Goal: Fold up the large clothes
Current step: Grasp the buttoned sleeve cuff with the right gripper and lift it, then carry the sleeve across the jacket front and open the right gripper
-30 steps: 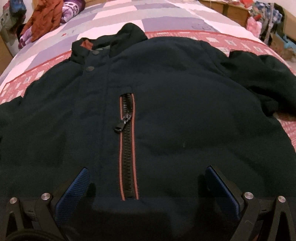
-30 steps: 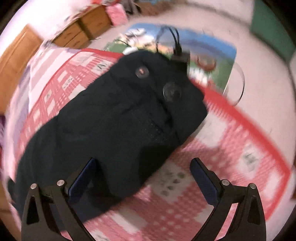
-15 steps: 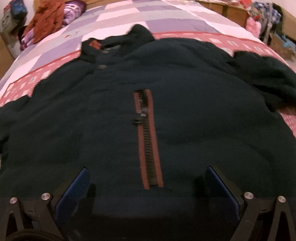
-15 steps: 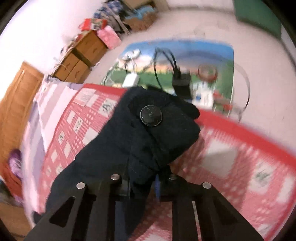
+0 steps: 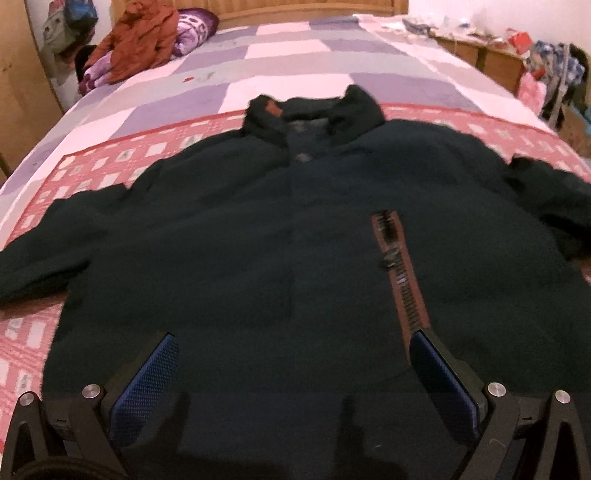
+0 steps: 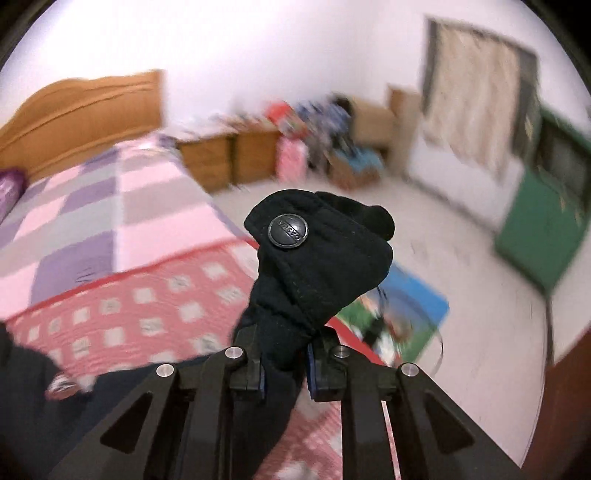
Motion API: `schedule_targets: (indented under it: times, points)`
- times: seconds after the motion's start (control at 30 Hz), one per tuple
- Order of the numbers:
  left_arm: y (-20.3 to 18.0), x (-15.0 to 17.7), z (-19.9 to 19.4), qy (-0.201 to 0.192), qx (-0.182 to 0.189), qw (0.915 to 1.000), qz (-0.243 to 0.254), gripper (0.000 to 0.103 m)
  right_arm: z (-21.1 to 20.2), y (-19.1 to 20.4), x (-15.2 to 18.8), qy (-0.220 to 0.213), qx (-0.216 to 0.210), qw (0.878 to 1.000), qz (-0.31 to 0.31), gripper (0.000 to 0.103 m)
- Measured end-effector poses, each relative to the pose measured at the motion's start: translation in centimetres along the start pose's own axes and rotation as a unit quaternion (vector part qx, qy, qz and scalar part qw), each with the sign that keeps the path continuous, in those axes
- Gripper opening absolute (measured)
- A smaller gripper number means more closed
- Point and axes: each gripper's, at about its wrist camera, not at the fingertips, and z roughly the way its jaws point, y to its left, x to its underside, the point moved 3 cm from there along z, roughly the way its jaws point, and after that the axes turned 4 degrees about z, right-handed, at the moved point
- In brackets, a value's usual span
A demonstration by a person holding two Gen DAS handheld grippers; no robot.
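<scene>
Right claw [image 6: 284,369]: you had it clamped tight on the sleeve cuff [image 6: 317,258], lifted clear above the bed [image 6: 110,229].
Cuff button [image 6: 287,229]: it faced the camera.
Left claw [image 5: 295,373]: your jaws stood wide apart over the coat [image 5: 258,258], gripping nothing.
Coat: it lay spread front-up on the red checked quilt [image 5: 110,162], its collar [image 5: 314,114] pointing toward the headboard [image 5: 258,11].

Jacket [image 5: 295,258] covers near bed [image 5: 295,62]; far half lies bare

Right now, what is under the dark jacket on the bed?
The dark jacket lies on a red-and-white checked blanket, itself over a purple-and-pink patchwork cover. What is beneath the jacket's middle is covered.
</scene>
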Motion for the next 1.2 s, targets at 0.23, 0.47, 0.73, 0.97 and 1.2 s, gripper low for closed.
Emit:
schedule_targets:
  times: [0.23,0.47,0.73,0.97,1.2]
  points:
    - [6.3,-0.3,1.7,0.051,-0.025,0.9978,-0.036,0.103,-9.0,15.1,1.5,-0.043,-0.116,0.985,-0.124,0.016]
    - [12.7,1.0,2.7,0.087,-0.050,0.9927,-0.066,0.103,-14.5,29.2,8.6,-0.006,-0.205,0.959,-0.193,0.016]
    - [18.9,3.7,2.6,0.094,-0.042,0.9890,-0.105,0.103,-18.4,42.5,16.0,0.017,-0.246,0.935,-0.254,0.016]
    - [22.2,6.4,1.7,0.094,-0.050,0.9878,-0.114,0.103,-19.7,51.6,22.0,0.034,-0.249,0.926,-0.281,0.016]
    - [23.7,7.7,1.5,0.088,-0.049,0.9874,-0.122,0.103,-19.7,56.0,28.5,0.063,-0.237,0.908,-0.339,0.018]
